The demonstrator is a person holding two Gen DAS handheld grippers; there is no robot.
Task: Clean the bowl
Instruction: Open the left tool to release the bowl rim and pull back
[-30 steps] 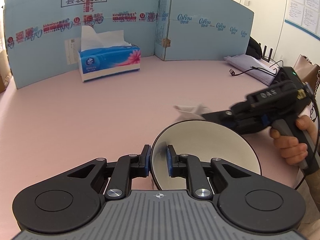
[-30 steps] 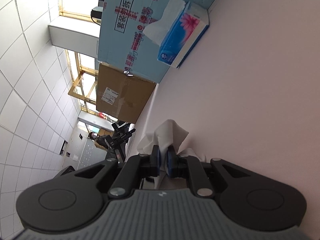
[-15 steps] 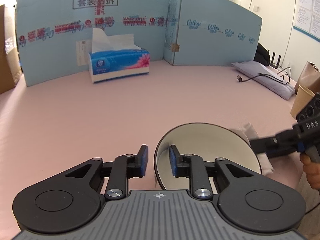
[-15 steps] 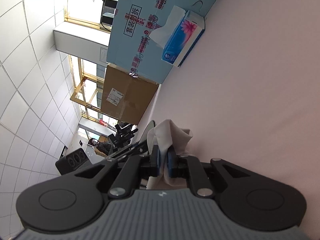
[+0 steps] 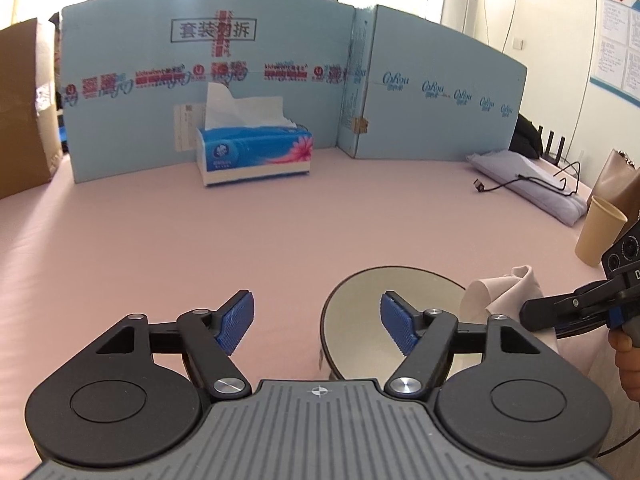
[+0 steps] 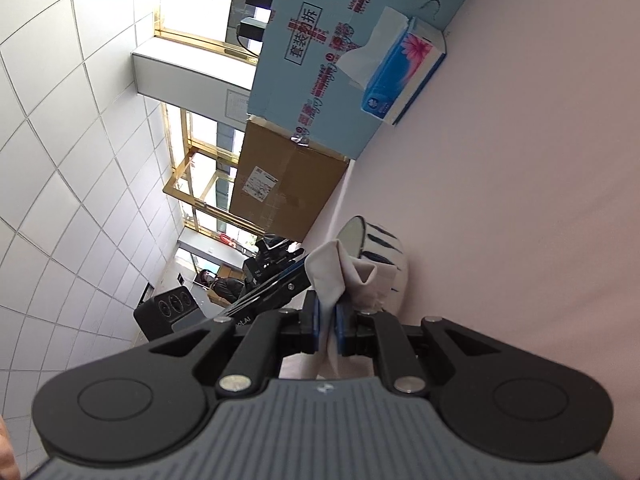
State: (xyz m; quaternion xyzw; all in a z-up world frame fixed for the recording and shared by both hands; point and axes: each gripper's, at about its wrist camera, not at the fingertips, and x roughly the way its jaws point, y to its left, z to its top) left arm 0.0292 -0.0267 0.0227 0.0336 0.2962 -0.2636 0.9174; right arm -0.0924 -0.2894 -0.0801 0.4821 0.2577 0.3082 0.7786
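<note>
Here, one bowl, one cloth, two tongs on the pink counter [image 5: 280, 220].
The left tongs [image 5: 318, 316] stood wide apart, holding nothing, one blue pad over the round white ceramic bowl [image 5: 360, 312] resting on the counter; the right tongs [image 6: 327, 330] were clamped on a crumpled pale cloth [image 6: 334, 272] just beside the bowl's rim.

The bowl [image 5: 360, 320] is partly covered in the left wrist view by the left tool's [image 5: 318, 322] right finger and body, so its near rim is hidden. The right tool [image 5: 568, 310] is cut off by the frame's right edge there, as is the hand [image 5: 628, 364] holding it. In the right wrist view the crumpled tissue [image 6: 340, 276] hides much of the bowl's side, and the small print on the brown carton's [image 6: 280, 188] label is too small to read
</note>
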